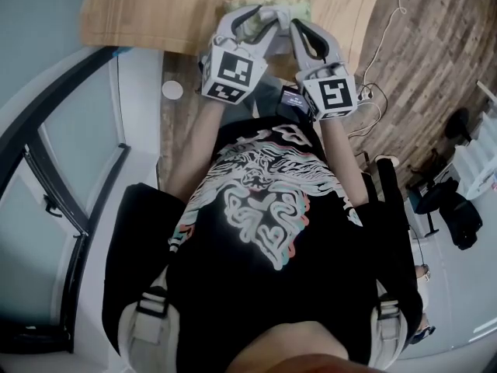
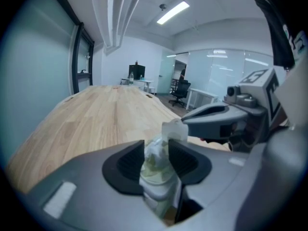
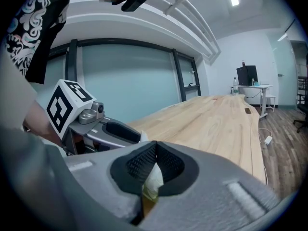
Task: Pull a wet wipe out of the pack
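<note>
Pinching the wet wipe is the right hand-held gripper; left hand-held gripper open.

Long wooden table, glass partitions, ceiling strip lights, plank floor.

Bright, even light from ceiling strip lights; fisheye bending and dark vignetted corners; left tongs blurred close up; head view dimmer
</note>
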